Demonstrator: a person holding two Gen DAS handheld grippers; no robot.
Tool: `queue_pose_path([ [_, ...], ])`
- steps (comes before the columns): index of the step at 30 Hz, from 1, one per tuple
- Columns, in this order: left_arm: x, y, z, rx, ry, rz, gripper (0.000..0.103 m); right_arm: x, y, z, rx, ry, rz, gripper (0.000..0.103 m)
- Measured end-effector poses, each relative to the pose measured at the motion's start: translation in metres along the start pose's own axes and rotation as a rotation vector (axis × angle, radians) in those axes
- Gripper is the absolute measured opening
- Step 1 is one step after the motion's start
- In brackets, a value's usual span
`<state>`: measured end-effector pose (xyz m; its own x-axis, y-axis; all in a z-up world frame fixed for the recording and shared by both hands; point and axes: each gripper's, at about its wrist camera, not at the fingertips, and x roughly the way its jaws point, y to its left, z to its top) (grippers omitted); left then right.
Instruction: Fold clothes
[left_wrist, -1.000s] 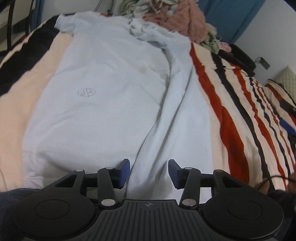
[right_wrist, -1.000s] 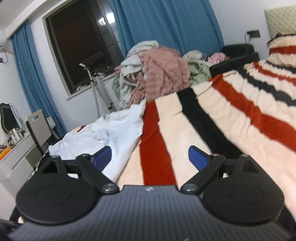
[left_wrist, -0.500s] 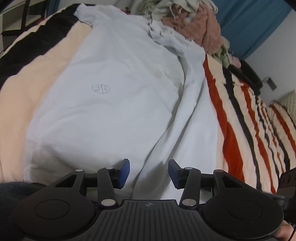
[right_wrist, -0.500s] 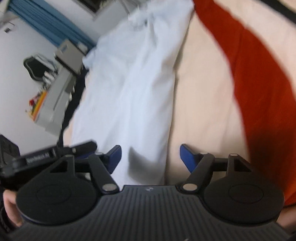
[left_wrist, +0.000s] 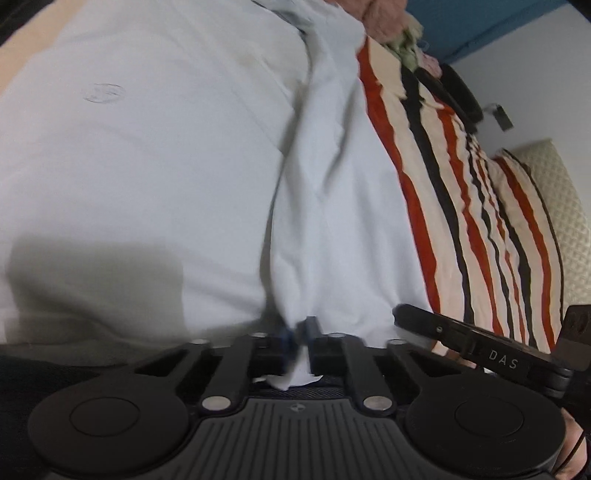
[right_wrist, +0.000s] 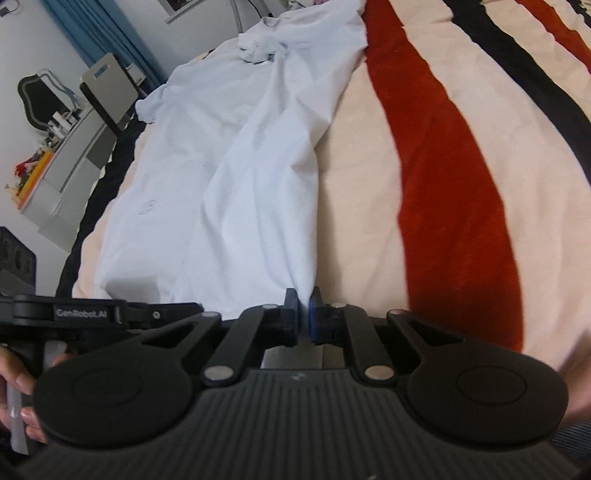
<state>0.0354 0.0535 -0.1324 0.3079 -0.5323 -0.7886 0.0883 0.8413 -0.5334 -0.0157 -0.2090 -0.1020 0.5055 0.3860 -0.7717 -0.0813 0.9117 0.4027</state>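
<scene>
A pale blue shirt (left_wrist: 166, 166) lies spread on a striped bedspread (left_wrist: 461, 192), partly folded along a lengthwise crease. My left gripper (left_wrist: 300, 334) is shut on the shirt's near hem at the crease. My right gripper (right_wrist: 303, 308) is shut on the shirt's (right_wrist: 240, 177) near hem at its right corner. The right gripper's body shows at the right edge of the left wrist view (left_wrist: 480, 350). The left gripper's body shows at the left of the right wrist view (right_wrist: 81, 314).
A pile of clothes (left_wrist: 388, 18) lies at the far end of the bed. A pillow (left_wrist: 561, 206) sits at the right. A desk (right_wrist: 55, 166) and chair (right_wrist: 107, 88) stand beside the bed, with a blue curtain (right_wrist: 110, 33) behind.
Both grippers have come down to the shirt's near hem and shut on it; they were open before. The right gripper swung from facing the room down to the bed.
</scene>
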Motion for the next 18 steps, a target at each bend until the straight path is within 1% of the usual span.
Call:
queue_pose_path([
  [2,0.003,-0.007,-0.004,0.044,0.004,0.021,0.002,-0.001,-0.006,-0.002,0.004,0.000,-0.011,0.009],
  [4,0.006,-0.014,-0.012,0.097,0.009,0.061,0.002,-0.002,-0.012,-0.003,0.022,-0.003,-0.021,0.009],
  [8,0.008,-0.025,-0.023,0.175,-0.011,0.126,0.002,-0.004,-0.021,-0.007,0.058,-0.026,-0.024,0.011],
  [11,0.009,-0.034,-0.029,0.229,-0.036,0.148,0.002,-0.009,-0.018,-0.009,0.054,-0.083,-0.045,0.012],
  [13,0.007,-0.041,-0.032,0.268,-0.054,0.156,0.003,-0.016,-0.016,-0.011,0.047,-0.140,-0.053,0.014],
  [15,0.003,-0.047,-0.034,0.299,-0.083,0.156,0.015,-0.026,-0.012,-0.014,0.038,-0.208,-0.058,0.033],
  [16,-0.001,-0.051,-0.035,0.319,-0.103,0.161,0.019,-0.031,-0.011,-0.015,0.033,-0.243,-0.060,0.060],
  [17,-0.005,-0.055,-0.036,0.337,-0.127,0.165,0.032,-0.036,-0.009,-0.017,0.029,-0.277,-0.062,0.081],
  [18,-0.009,-0.060,-0.038,0.352,-0.156,0.170,0.045,-0.041,-0.007,-0.018,0.023,-0.311,-0.068,0.087],
])
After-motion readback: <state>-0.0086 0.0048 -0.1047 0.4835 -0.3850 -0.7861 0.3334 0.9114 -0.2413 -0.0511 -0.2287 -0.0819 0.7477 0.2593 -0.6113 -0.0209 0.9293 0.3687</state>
